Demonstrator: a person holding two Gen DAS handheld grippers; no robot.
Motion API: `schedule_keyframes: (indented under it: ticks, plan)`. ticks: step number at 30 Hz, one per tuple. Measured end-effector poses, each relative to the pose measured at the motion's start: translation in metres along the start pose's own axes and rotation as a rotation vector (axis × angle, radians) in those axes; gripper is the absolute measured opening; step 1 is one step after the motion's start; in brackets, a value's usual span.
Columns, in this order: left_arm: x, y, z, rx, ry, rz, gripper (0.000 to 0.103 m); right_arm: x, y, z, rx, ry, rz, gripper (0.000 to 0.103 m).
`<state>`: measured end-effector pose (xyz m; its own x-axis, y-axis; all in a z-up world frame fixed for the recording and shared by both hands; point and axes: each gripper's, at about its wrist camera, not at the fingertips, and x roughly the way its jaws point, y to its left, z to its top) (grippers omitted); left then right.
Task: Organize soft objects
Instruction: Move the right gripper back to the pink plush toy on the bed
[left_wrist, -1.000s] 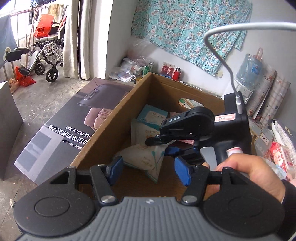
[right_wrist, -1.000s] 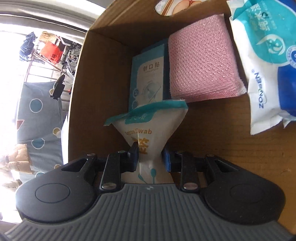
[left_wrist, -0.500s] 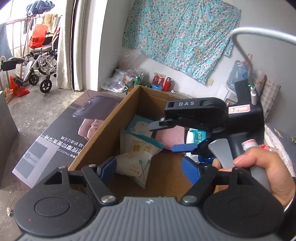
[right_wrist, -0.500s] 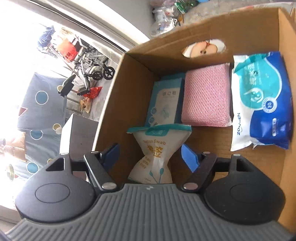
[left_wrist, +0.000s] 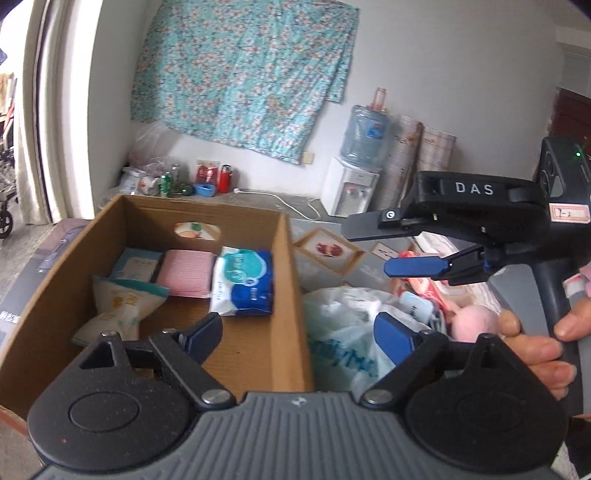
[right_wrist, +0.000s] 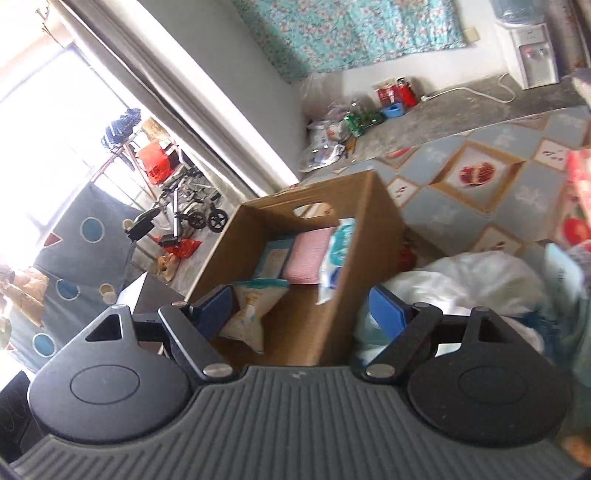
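Note:
An open cardboard box (left_wrist: 286, 280) (right_wrist: 373, 206) holds a cotton swab bag (left_wrist: 118, 306) (right_wrist: 255, 306), a light blue mask pack (left_wrist: 135, 264), a pink cloth (left_wrist: 186, 271) (right_wrist: 306, 251) and a blue wipes pack (left_wrist: 243, 282). My left gripper (left_wrist: 299, 332) hovers over the box's right wall. Its jaws are opening with nothing between them. My right gripper (right_wrist: 303, 308) (left_wrist: 384, 247) is up and back from the box, held by a hand. Its jaws are opening too, and they are empty. A white plastic bag (left_wrist: 343, 325) (right_wrist: 461, 284) and a pink soft item (left_wrist: 472, 321) lie right of the box.
The box stands on a patterned mat (left_wrist: 328, 251) (right_wrist: 480, 192). A water dispenser (left_wrist: 354, 184), bottles (left_wrist: 221, 179) and bags line the far wall under a floral cloth (left_wrist: 240, 74). A wheelchair (right_wrist: 192, 206) stands by the bright doorway.
My right gripper let go of the cotton swab bag, which now lies in the box, and rose out and back. Both grippers opened wider. The left one swung right towards the plastic bag.

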<state>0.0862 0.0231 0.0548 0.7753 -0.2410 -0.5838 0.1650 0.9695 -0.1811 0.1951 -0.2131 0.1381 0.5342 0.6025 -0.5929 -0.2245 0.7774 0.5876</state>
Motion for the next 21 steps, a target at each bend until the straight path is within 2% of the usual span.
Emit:
schedule_keyframes:
  ticks: [7, 10, 16, 21]
  plan:
    - [0.029, -0.070, -0.019, 0.098, 0.022, -0.148, 0.090, -0.109, -0.080, -0.016, -0.016, -0.078, -0.245, 0.083]
    - [0.042, -0.097, -0.029, 0.139, 0.042, -0.204, 0.090, -0.140, -0.114, -0.028, 0.006, -0.092, -0.335, 0.084]
    - [0.069, -0.148, -0.052, 0.221, 0.102, -0.291, 0.088, -0.163, -0.172, -0.054, 0.071, -0.063, -0.422, 0.085]
    - [0.087, -0.175, -0.065, 0.253, 0.138, -0.324, 0.086, -0.159, -0.199, -0.059, 0.106, -0.027, -0.429, 0.085]
